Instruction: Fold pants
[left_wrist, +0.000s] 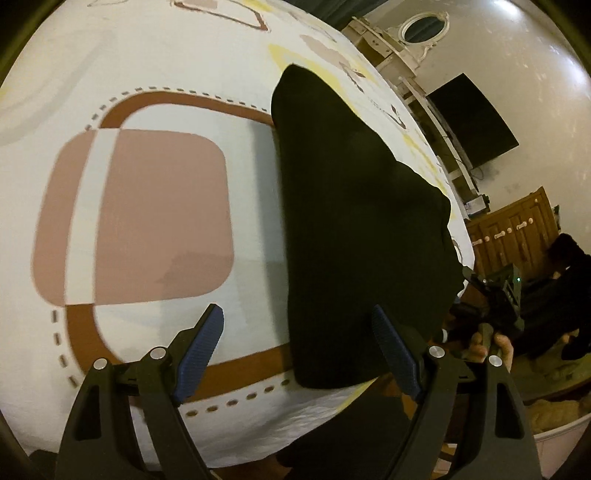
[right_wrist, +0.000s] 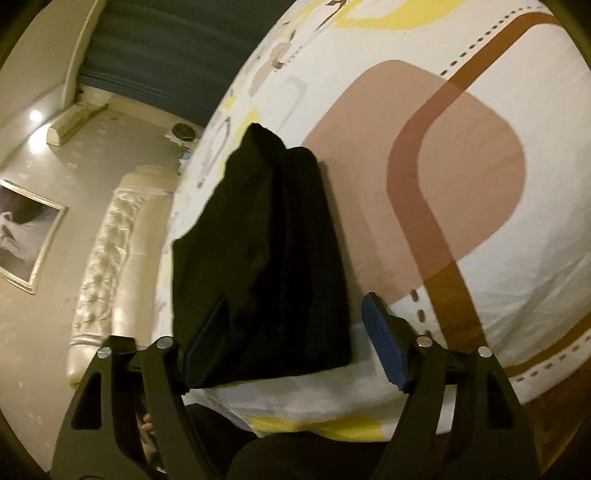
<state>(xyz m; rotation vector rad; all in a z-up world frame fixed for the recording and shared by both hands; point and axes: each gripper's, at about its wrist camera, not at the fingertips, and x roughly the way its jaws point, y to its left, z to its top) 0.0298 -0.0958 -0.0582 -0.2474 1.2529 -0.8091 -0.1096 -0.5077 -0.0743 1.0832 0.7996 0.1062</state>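
Presently, the left claw (left_wrist: 297, 349) stands with its blue-padded fingers wide apart and nothing between them. Its right pad lies over the near edge of the black pants (left_wrist: 354, 229); whether it touches the cloth cannot be told. The left pad hangs above bare bedsheet (left_wrist: 155, 74).

The right claw (right_wrist: 295, 341) is likewise spread and grips nothing. In its own view the near end of the pants sits between the two pads, the left pad dark against the fabric and the right pad over the sheet just beside the garment. Contact cannot be confirmed.

The pants lie on the bed, on a white sheet printed with a brown band, dashed lines and pink blocks. They run away from both claws as one long, narrow strip, near the bed's edge. The strip looks layered along its length, which suggests the legs are laid one over the other; the dark cloth hides detail, so this is a judgement.

Assessment: the lengthwise fold appears done. The crosswise folds, bringing one end toward the other, appear outstanding, since the garment is at full length. A padded headboard (right_wrist: 107, 254) and a dark screen (left_wrist: 472, 122) stand beyond the bed.
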